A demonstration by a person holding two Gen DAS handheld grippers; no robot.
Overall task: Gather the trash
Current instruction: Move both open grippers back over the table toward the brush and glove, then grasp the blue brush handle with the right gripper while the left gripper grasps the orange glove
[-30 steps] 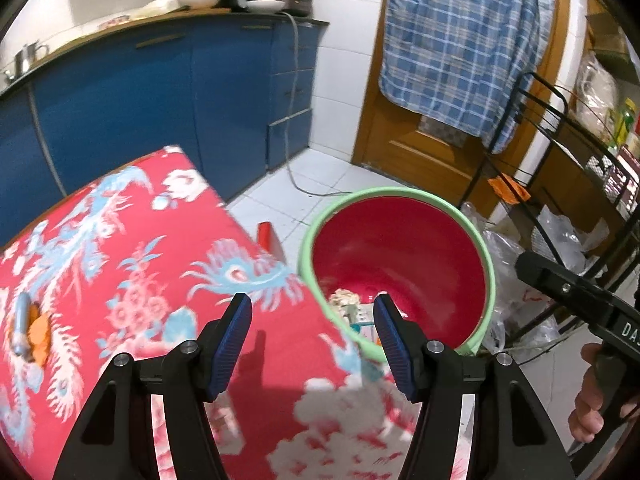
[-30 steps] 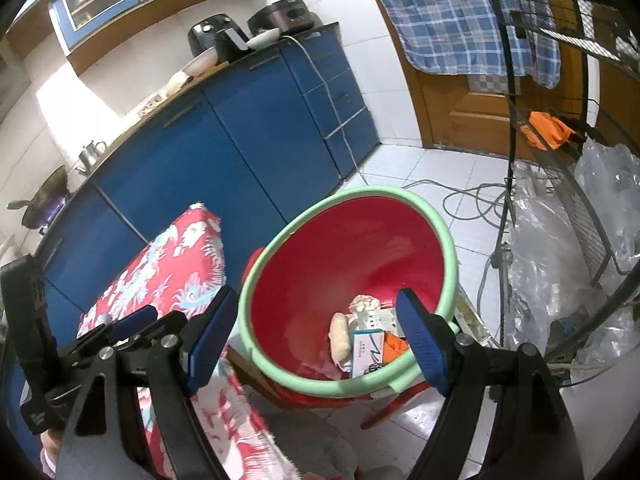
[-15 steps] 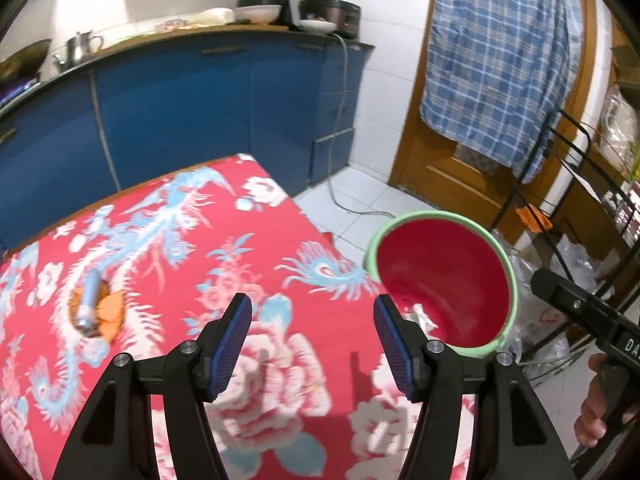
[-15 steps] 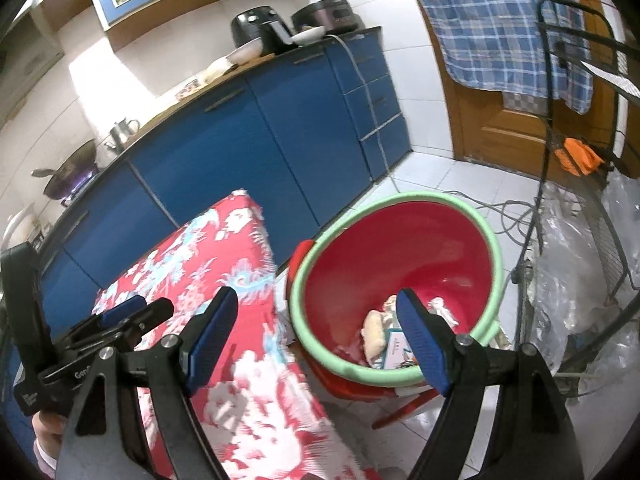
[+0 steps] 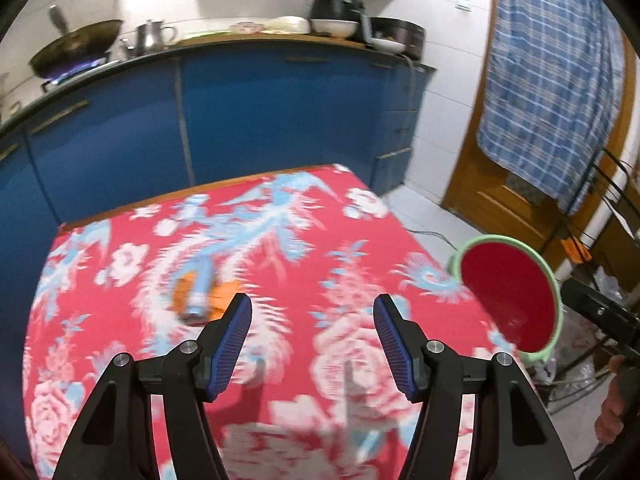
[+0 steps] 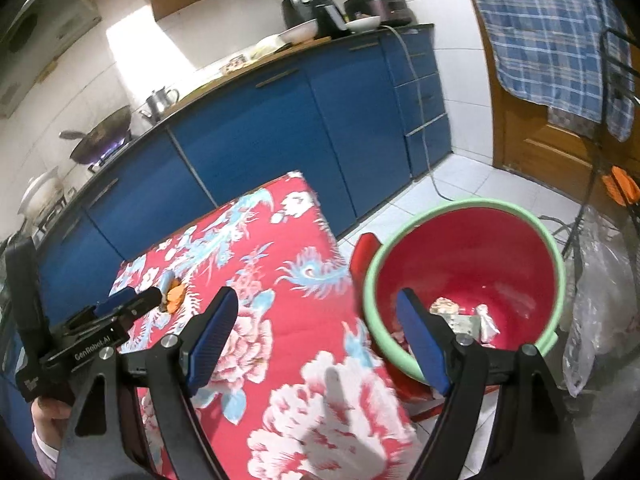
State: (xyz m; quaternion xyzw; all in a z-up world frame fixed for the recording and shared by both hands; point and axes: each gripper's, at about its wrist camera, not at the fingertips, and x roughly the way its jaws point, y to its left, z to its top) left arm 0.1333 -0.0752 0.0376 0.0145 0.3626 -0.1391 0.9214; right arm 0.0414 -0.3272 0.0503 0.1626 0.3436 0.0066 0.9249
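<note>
A pale blue tube lying on an orange wrapper (image 5: 200,292) rests on the table's red flowered cloth (image 5: 360,248), just beyond and left of my left gripper (image 5: 312,340). That gripper is open with only cloth between its blue pads. My right gripper (image 6: 316,340) is open too and empty, hanging over the table's right edge beside the red bucket with a green rim (image 6: 480,256). Several crumpled wrappers (image 6: 460,316) lie in the bucket's bottom. In the right wrist view the left gripper (image 6: 124,300) reaches toward the tube and wrapper (image 6: 172,290). The bucket (image 5: 508,292) sits at the right in the left wrist view.
Blue kitchen cabinets (image 5: 240,120) run behind the table, with a wok (image 5: 76,46), a kettle and appliances on the counter. A wooden door with a plaid cloth (image 6: 548,28) stands at the right. A wire rack and plastic bags (image 6: 600,280) crowd the floor beside the bucket, which sits on a red stool (image 6: 362,248).
Both grippers have swung left, away from the bucket and over the table. The bucket slid to the right of both views; the tube and wrapper came toward the left gripper. Jaws unchanged.
</note>
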